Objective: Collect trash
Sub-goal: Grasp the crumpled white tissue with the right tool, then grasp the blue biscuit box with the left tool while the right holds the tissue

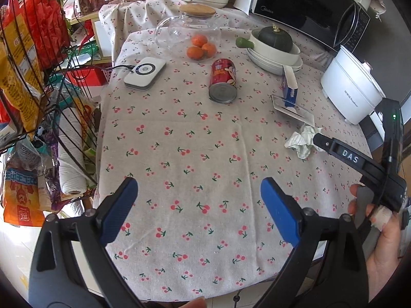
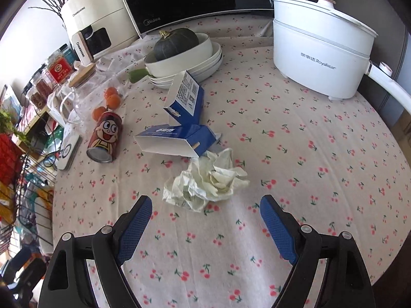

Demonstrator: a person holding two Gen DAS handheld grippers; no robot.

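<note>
A crumpled white tissue [image 2: 206, 181] lies on the cherry-print tablecloth [image 2: 308, 179], just ahead of my right gripper [image 2: 205, 209], which is open and empty. Behind the tissue lies an opened blue and white carton [image 2: 179, 128]. A red drink can [image 2: 105, 138] lies on its side to the left. In the left wrist view the can [image 1: 223, 80], the carton [image 1: 290, 87] and the tissue [image 1: 303, 140] sit far ahead. My left gripper [image 1: 199, 192] is open over bare cloth [image 1: 179, 154], holding nothing. The right gripper's finger [image 1: 341, 151], held by a hand [image 1: 380, 231], reaches toward the tissue.
A white electric pot [image 2: 318, 48], stacked white dishes with a dark squash [image 2: 177, 43], a glass jug [image 1: 188, 29], oranges [image 1: 200, 47] and a white charger [image 1: 145, 73] crowd the table's back. A wire rack [image 1: 38, 89] of goods stands at the left edge. A microwave [image 1: 308, 5] sits behind.
</note>
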